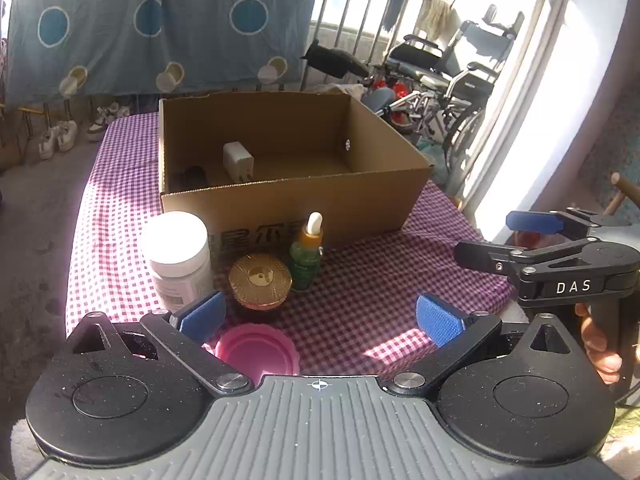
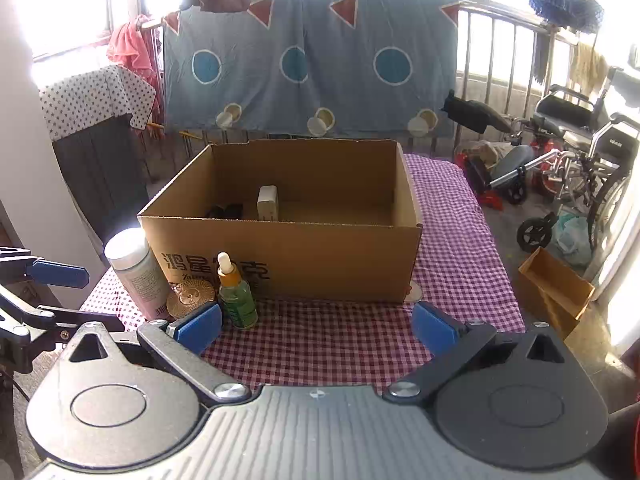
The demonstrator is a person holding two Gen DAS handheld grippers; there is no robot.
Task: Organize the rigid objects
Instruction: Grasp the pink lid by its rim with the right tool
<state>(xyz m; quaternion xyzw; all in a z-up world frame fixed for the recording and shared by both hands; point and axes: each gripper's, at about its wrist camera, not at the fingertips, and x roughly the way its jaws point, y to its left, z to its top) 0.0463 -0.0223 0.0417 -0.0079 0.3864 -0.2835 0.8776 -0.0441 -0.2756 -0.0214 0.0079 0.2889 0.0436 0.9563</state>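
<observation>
On the checked cloth (image 1: pixel 360 280), at eleven o'clock of the spread, empty left gripper (image 1: pixel 320 320), the gold jar (image 1: pixel 260 280) is best straddled squarely; the right gripper (image 2: pixel 316 320) is likewise released; the box (image 1: pixel 280 208) waits at twelve.

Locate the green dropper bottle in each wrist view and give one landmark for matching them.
Left wrist view: green dropper bottle stands centre, right of the gold round lid.
Right wrist view: it stands left of centre, beside the blue pad.
Shared landmark: the cardboard box directly behind it.
</observation>
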